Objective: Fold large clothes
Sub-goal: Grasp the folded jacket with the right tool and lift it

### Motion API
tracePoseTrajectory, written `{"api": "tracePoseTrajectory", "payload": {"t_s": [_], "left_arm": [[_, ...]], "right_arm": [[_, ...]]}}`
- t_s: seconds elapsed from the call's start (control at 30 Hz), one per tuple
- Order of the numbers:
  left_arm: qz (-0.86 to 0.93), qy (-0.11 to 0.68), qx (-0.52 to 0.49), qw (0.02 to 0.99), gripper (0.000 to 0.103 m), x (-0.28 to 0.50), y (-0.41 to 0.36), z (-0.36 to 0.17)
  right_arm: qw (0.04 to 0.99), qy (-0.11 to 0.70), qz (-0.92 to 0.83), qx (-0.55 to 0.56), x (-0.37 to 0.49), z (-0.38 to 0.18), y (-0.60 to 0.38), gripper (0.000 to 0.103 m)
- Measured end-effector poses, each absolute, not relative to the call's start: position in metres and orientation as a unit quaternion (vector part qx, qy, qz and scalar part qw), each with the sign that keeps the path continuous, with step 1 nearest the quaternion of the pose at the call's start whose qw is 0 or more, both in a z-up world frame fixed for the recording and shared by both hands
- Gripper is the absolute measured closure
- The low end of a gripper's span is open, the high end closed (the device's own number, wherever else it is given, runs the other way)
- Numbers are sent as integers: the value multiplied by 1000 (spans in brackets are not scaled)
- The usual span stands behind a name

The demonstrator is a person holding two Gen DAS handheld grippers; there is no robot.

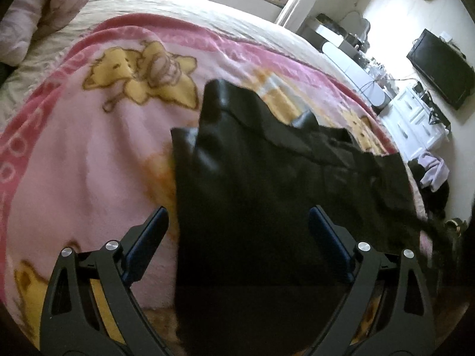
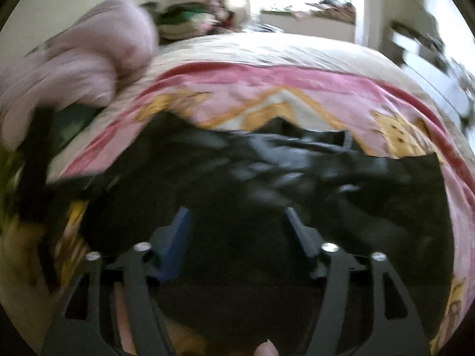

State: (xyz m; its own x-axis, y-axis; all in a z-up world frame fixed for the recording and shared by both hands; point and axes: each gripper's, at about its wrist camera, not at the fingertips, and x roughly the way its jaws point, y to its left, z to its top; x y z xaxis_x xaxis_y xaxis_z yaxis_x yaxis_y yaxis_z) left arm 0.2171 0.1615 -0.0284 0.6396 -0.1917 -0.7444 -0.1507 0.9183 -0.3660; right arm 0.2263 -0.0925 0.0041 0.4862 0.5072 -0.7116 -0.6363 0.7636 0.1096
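A large black garment (image 1: 267, 184) lies spread on a pink cartoon-print blanket (image 1: 98, 154) on the bed. A black sleeve or flap is folded across its upper part. My left gripper (image 1: 239, 216) is open, its blue-padded fingers (image 1: 148, 246) wide apart over the garment's near left edge. In the blurred right wrist view the same black garment (image 2: 267, 195) fills the middle on the pink blanket (image 2: 267, 89). My right gripper (image 2: 236, 216) is open above it, holding nothing.
Pink pillows (image 1: 35, 14) sit at the bed's far left, also in the right wrist view (image 2: 77, 59). A beige bedsheet (image 1: 184, 9) lies beyond the blanket. White drawers (image 1: 415, 118) and a black TV (image 1: 442, 68) stand right. Clothes (image 1: 433, 169) lie on the floor.
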Motion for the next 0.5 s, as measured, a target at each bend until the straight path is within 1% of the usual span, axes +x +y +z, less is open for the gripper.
{"api": "tracePoseTrajectory", "payload": {"t_s": [0.07,0.13,0.23,0.3,0.5], "left_arm": [[-5,427,-200,882,15,222,168,-25],[1,432,-194,881,15,230,173,-23],[7,437,-186,880,15,240,181,-22],[9,440,-184,879,15,245,185,-22],[19,444,-180,878,14,247,194,-26]], "right_arm": [[858,357,353,-113,198,1,-83,22],[854,340,368,-138,179,-2,-73,17],[852,299,377,-205,149,-13,-47,11],[848,289,375,-239,140,-22,-32,10],[832,255,340,-355,130,-58,18,9]]}}
